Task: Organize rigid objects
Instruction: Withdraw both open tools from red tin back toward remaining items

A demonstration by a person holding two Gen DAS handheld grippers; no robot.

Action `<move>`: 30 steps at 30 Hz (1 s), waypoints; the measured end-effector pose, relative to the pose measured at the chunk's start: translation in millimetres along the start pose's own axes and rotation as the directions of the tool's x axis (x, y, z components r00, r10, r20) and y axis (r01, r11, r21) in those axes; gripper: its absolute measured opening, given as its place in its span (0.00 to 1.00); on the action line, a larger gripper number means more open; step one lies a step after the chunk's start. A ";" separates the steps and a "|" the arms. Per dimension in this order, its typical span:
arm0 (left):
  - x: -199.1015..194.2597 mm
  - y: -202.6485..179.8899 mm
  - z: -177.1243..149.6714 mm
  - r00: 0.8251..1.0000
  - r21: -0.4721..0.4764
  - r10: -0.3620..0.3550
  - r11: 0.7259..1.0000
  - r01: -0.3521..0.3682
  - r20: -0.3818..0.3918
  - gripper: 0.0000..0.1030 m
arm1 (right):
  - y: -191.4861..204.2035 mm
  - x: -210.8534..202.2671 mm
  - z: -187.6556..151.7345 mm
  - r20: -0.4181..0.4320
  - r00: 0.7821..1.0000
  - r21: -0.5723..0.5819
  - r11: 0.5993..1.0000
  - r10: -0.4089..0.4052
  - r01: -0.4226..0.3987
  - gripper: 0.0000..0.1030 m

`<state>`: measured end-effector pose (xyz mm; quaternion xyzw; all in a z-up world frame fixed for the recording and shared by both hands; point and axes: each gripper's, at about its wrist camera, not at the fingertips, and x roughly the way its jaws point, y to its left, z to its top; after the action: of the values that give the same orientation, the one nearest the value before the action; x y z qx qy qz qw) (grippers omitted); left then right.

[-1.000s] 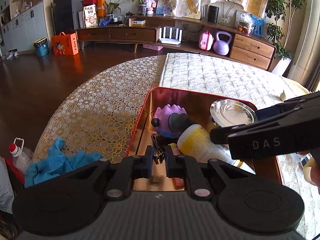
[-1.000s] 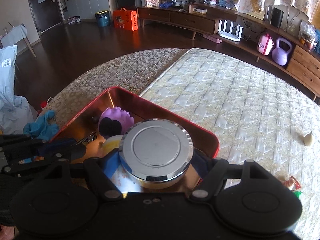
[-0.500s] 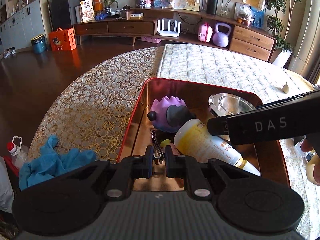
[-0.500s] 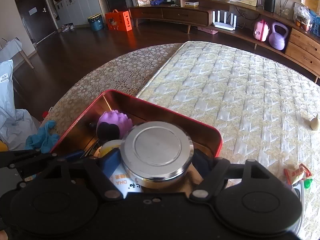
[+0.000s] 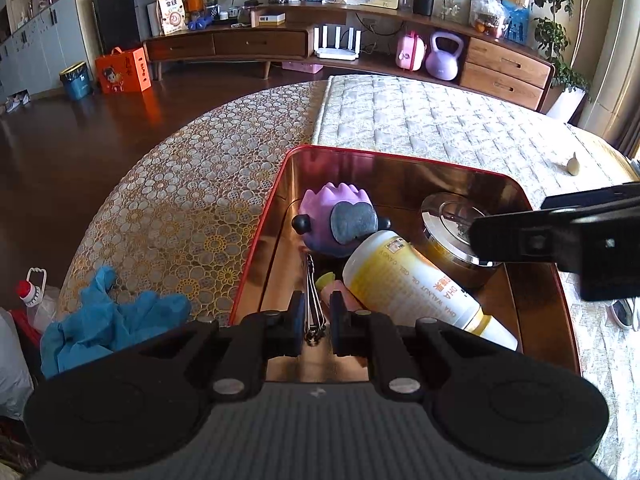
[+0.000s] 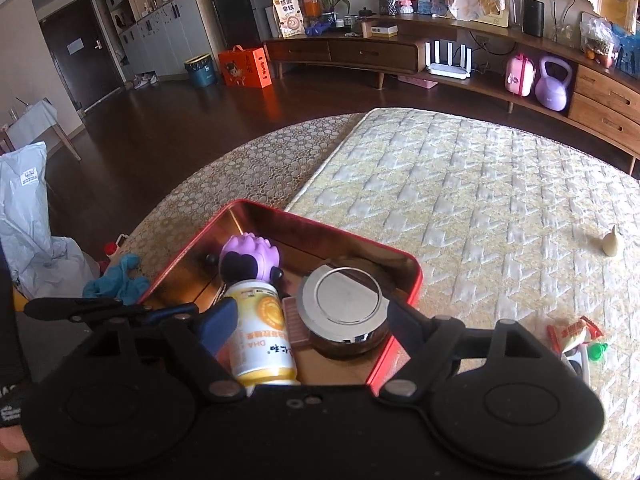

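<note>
— Fingers first: how do the two pairs stand?
— Left gripper (image 5: 314,322) is drawn nearly together, its pads on either side of the near end of a thin metal clip (image 5: 312,296) that lies along the floor of the red tin (image 5: 256,240); whether the pads actually press it I cannot tell. Right gripper (image 6: 310,314) stands wide, with nothing gripped; the round jar with the silver lid (image 6: 342,300) sits between its fingers, clear of both pads.
— So the jar is in the tin?
— Yes, upright at the tin's right side. Beside it a white and yellow bottle (image 5: 404,280) lies on its side, one end against the purple toy (image 5: 340,218) at the far end.
— Anything under the bottle?
— A pinkish piece (image 6: 295,318) between bottle and jar, and something small and green (image 5: 325,279) by the clip; what they are is unclear.
— And outside the tin?
— A blue glove (image 5: 108,316) lies to its left on the patterned cloth (image 5: 180,200), a candy wrapper (image 6: 574,332) to the right on the quilted cover (image 6: 480,200), and a small pale object (image 6: 612,242) sits well off
</note>
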<state>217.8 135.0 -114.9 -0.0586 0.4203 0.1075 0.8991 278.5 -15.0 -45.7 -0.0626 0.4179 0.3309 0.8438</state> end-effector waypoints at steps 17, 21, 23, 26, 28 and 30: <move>-43.4 -7.2 -10.2 0.999 -0.046 -0.048 0.998 0.048 0.001 0.15 | -2.4 -87.8 -48.6 0.099 0.995 0.033 0.999 -0.029 0.025 0.80; -58.9 -15.6 -13.1 0.997 -0.038 -0.078 0.996 0.079 0.014 0.15 | 1.6 -103.5 -61.8 0.119 0.992 0.037 0.999 -0.040 0.036 0.80; -65.9 -20.5 -15.0 0.996 -0.031 -0.092 0.995 0.093 0.017 0.15 | 2.5 -111.8 -69.2 0.131 0.990 0.040 0.998 -0.049 0.044 0.80; -75.4 -28.9 -17.9 0.994 -0.013 -0.107 0.994 0.108 0.021 0.16 | 1.8 -122.3 -80.2 0.143 0.988 0.054 0.997 -0.061 0.054 0.80; -81.0 -34.2 -19.9 0.992 -0.007 -0.122 0.992 0.123 0.021 0.16 | -0.3 -130.4 -88.0 0.150 0.986 0.065 0.996 -0.076 0.067 0.80; -87.1 -39.7 -22.3 0.990 -0.003 -0.138 0.990 0.138 0.022 0.16 | -3.5 -138.3 -96.5 0.157 0.983 0.079 0.994 -0.092 0.080 0.80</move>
<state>156.6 79.6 -61.7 -0.0884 0.4051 0.0464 0.9088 156.8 -124.5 -5.1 -0.0232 0.3574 0.2826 0.8899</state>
